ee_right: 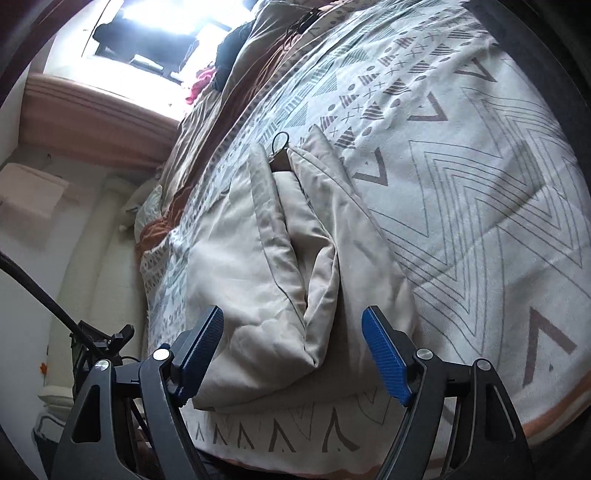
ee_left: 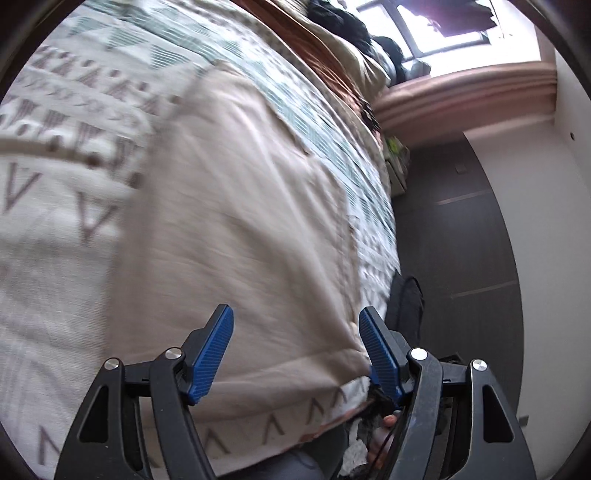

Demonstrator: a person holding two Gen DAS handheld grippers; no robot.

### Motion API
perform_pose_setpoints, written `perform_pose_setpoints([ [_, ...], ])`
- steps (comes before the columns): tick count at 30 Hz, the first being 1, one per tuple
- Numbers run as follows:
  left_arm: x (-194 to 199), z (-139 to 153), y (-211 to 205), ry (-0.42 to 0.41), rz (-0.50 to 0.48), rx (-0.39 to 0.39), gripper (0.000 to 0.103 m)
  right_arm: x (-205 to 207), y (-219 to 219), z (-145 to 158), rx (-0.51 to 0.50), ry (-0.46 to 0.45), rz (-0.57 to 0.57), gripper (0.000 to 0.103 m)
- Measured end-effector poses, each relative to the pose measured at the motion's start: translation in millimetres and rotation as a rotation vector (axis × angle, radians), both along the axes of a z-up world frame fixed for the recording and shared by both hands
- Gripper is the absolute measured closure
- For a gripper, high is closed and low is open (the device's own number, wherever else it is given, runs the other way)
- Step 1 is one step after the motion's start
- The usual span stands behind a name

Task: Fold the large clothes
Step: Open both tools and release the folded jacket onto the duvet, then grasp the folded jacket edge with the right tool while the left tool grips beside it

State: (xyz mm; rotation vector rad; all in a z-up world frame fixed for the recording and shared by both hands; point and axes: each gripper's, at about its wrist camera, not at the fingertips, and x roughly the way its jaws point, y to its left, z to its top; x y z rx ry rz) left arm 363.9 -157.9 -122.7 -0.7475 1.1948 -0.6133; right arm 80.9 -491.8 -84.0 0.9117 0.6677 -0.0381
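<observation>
A large beige garment (ee_left: 236, 206) lies spread on the patterned bedspread (ee_left: 59, 221). In the left wrist view my left gripper (ee_left: 295, 350) hovers open over its near hem, blue pads apart and nothing between them. In the right wrist view the same beige garment (ee_right: 266, 258) shows a folded layer and a dark hanging loop (ee_right: 279, 142) at its far end. My right gripper (ee_right: 293, 350) is open above the near folded corner, not touching the cloth. The left wrist view is blurred by motion.
The bed edge runs just below both grippers. A brown quilt and dark clothes (ee_left: 343, 26) are piled at the bed's far end under a bright window (ee_right: 147, 33). Dark floor (ee_left: 461, 240) lies beside the bed. A dark bag (ee_left: 404, 299) leans at the bedside.
</observation>
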Motion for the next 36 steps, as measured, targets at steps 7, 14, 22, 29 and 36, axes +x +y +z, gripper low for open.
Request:
perform_pose_setpoints([
  [7, -1.0, -29.1, 54.3, 0.048, 0.128, 0.04, 0.032, 76.7, -17.2, 1.6, -0.068, 0.092, 0.115, 0.027],
  [14, 4.4, -44.9, 70.1, 0.078, 0.13, 0.077, 0.032, 155.2, -26.4, -0.6, -0.036, 0.14, 0.244, 0.027],
  [22, 7.4, -62.3, 68.1, 0.113, 0.126, 0.092, 0.032, 246.3, -35.7, -17.4, 0.011, 0.189, 0.319, 0.051],
  [29, 8.4, -64.3, 57.4, 0.118, 0.095, 0.111, 0.032, 273.9, -34.1, -7.8, -0.056, 0.163, 0.307, 0.098],
  [36, 6.3, -65.8, 48.6, 0.118, 0.064, 0.099, 0.032, 244.5, 22.1, 64.7, -0.433, 0.034, 0.298, 0.1],
])
